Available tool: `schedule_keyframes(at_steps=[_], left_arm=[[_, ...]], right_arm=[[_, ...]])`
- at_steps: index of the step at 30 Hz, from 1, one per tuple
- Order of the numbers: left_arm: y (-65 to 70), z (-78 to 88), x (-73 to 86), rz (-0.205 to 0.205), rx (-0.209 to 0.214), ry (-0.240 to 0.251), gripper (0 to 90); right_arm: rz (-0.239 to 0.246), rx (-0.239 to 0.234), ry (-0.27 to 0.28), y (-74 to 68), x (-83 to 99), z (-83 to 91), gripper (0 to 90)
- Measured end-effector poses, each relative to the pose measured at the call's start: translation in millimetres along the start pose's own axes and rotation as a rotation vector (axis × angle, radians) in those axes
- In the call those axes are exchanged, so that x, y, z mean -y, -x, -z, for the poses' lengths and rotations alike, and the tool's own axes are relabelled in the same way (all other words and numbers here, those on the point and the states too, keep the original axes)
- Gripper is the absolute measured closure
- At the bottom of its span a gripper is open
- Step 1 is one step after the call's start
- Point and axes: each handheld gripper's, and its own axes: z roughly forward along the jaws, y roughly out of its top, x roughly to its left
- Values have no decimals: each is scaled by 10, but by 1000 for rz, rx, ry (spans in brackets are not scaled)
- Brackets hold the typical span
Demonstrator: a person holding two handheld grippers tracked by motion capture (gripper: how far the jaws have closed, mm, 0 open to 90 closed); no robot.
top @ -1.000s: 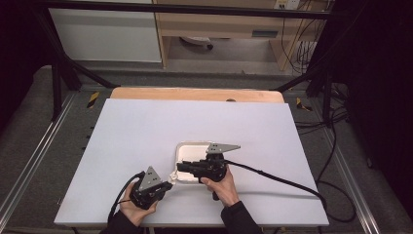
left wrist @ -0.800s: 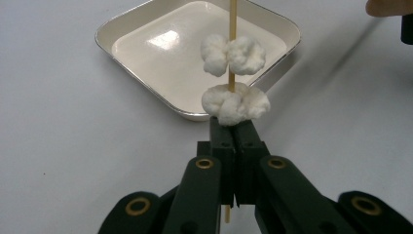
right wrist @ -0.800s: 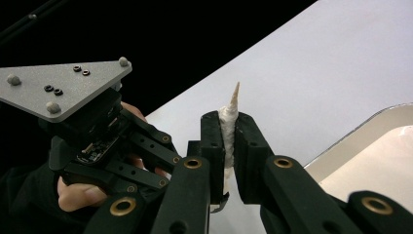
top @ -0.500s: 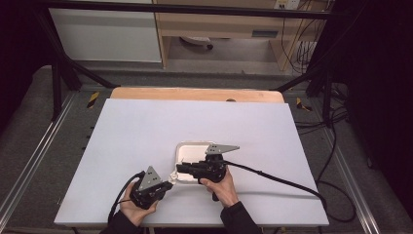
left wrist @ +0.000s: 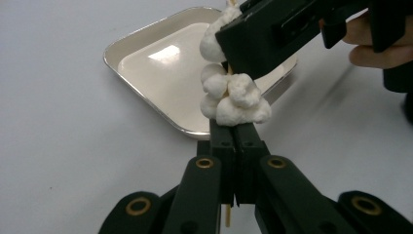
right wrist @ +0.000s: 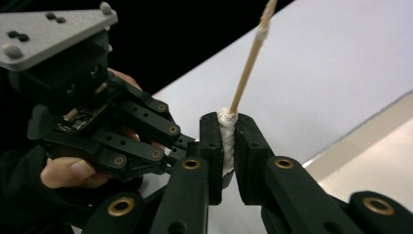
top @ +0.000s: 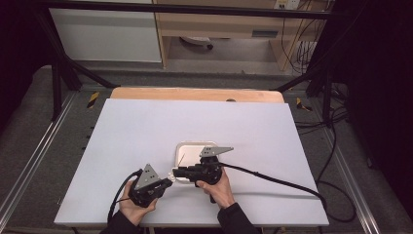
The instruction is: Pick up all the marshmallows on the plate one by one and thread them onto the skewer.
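Pinching the skewer (left wrist: 227, 214) tight in the left gripper (left wrist: 234, 139) over the near edge of the tray (left wrist: 146, 73), squeezing a marshmallow (right wrist: 225, 141) in the right gripper (right wrist: 225, 146), probably to slide it off the stick into the tray.

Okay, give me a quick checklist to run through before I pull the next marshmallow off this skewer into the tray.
1. Left gripper shut on the skewer: ok.
2. Right gripper pressed on one marshmallow: ok.
3. Other marshmallows bunched just above the left gripper: ok.
4. Tray close behind the skewer: ok.
5. Skewer unbroken inside the marshmallows: cannot tell.
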Motion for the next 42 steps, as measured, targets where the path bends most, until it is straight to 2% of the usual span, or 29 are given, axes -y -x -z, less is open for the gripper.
schedule_keyframes(at_steps=[1,3,4,5,10,11,12,13,15,20,27,30,32,35,38,42], left_arm=[[-4,-1,4,5,5,-3,890],[-18,-17,16,11,15,-10,890],[-19,-28,25,8,-7,-21,890],[-35,-33,40,17,1,-22,890],[-16,-34,32,15,6,-10,890],[-20,-29,34,11,-4,-9,890],[-32,-17,40,17,-8,-5,891],[-48,-2,43,25,-10,-1,890],[-69,19,45,31,-12,2,890],[-70,27,37,27,-11,5,890],[-92,34,25,39,0,4,889],[-95,37,4,40,6,-1,888],[-110,29,-19,40,25,1,887],[-137,34,-54,45,29,-16,887],[-165,36,-92,49,18,-43,886],[-195,15,-146,46,17,-65,886]], right_arm=[[-9,-8,11,-2,-10,6,811],[13,19,7,-17,-14,16,747],[34,40,9,-23,-14,29,600],[28,17,11,-30,-30,46,527],[62,33,-13,-77,-104,133,468],[66,43,-16,-84,-119,149,392],[89,99,-2,-89,-131,167,318],[101,136,-13,-81,-142,195,341],[72,119,-14,-58,-144,245,303],[102,177,-27,-31,-129,327,140],[127,255,-77,45,-101,495,43],[123,291,-101,96,-56,597,28],[113,318,-122,139,-14,663,18],[110,340,-149,213,64,764,8],[97,363,-150,279,133,882,8],[123,392,-160,340,210,1051,7]])
